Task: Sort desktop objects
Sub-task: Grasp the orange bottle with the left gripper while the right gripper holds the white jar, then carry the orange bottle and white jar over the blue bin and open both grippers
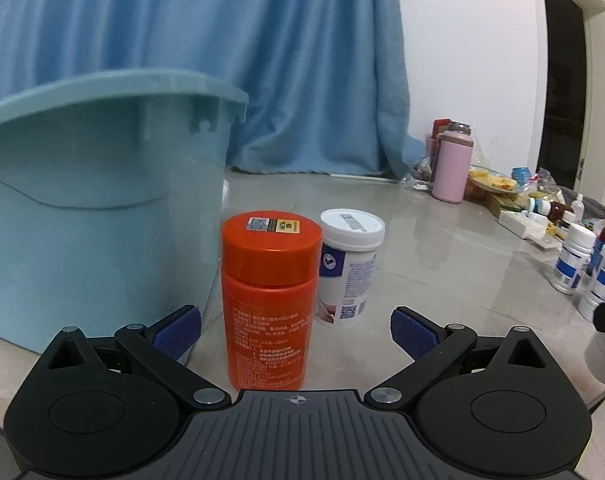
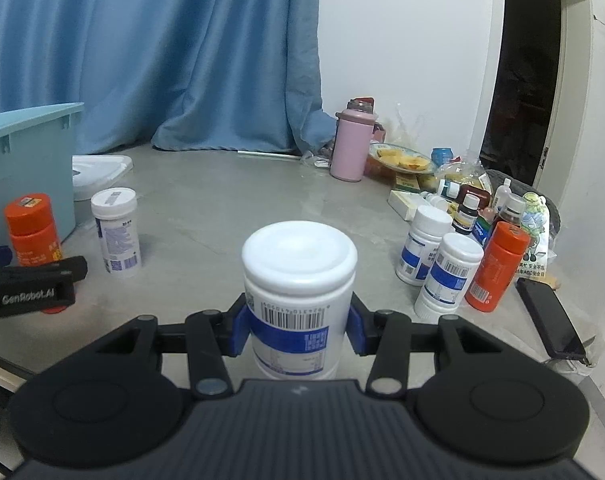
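On the counter (image 2: 230, 200) a large bin (image 1: 82, 208) stands at the left. Just right of the bin's front corner stands a bottle (image 1: 268, 300), upright, and just behind and right of it a second bottle (image 1: 348, 272), the two nearly touching in the left wrist view. The left hand-held gripper (image 1: 296, 330) sits before the first bottle, one finger on either side and apart from it. Further right, in the right hand-held gripper (image 2: 300, 326), a third bottle (image 2: 298, 300) stands upright between the pads. At the right a cluster of bottles (image 2: 450, 268) stands beside a phone (image 2: 550, 320) lying flat. Behind them, near the wall, a flask (image 2: 350, 144) stands left of a plate (image 2: 400, 158); a curtain (image 2: 162, 52) hangs behind the counter
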Available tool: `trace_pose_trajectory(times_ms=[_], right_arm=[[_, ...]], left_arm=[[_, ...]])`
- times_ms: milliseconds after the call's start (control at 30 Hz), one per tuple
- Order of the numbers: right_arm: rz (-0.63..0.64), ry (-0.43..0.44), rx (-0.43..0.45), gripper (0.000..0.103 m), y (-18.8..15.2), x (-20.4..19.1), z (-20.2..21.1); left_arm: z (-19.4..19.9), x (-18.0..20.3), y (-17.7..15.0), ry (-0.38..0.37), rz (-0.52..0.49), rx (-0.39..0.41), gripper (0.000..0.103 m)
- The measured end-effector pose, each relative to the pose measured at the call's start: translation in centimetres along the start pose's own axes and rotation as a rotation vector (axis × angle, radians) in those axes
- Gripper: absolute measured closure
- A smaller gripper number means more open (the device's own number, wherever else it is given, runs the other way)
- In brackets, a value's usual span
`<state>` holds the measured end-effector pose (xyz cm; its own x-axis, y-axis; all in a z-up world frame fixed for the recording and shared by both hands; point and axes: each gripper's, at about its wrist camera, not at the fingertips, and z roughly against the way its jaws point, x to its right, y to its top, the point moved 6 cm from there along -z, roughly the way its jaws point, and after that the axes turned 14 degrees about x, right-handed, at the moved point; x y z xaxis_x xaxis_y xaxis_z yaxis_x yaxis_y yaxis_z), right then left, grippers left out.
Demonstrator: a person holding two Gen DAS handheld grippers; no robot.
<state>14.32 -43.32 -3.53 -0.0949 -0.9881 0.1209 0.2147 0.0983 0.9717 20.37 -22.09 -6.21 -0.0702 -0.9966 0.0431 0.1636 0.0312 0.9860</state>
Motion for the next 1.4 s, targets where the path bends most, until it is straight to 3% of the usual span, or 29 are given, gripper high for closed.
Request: trace_pose_trajectory(times_ms=[133,167,200,400,633,900,1167,1400], right_arm=[[0.016,0.018,-0.002,0.055,-0.1,0.1,-0.5],[0.020,0.023,-0.001,0.055,-0.1,0.1,-0.7],[0.022,0.027,-0.001,0.055,-0.1,0.1,-0.8],[0.014,0.037,0.004,0.055,0.2,0.0,-1.3],[-0.011,0.049,0.022,0.055,1.2,-1.0,-0.6],[-0.033,0.080,0.008,0.055,3.2,-3.8,2.2],[-0.054,0.101,0.028,0.055,6.8,-7.8,6.5],[-0.068,0.155,0.095,0.055,11.5,-12.4,9.2]], left_arm=[[-1.2,0.0,0.1,0.017,-0.006,0.005,0.002],[-1.4,0.1,0.3,0.019,-0.019,0.010,0.015],[-1.6,0.2,0.4,0.032,-0.041,0.016,0.054],[-1.6,0.1,1.0,0.063,-0.060,0.003,0.053],[0.8,0.3,2.6,0.019,-0.044,0.002,0.053],[6.3,-1.3,5.5,-0.047,-0.052,-0.002,0.053],[12.6,-6.4,9.6,-0.114,-0.044,-0.022,0.053],[15.7,-12.4,14.3,-0.119,-0.056,-0.005,0.053]])
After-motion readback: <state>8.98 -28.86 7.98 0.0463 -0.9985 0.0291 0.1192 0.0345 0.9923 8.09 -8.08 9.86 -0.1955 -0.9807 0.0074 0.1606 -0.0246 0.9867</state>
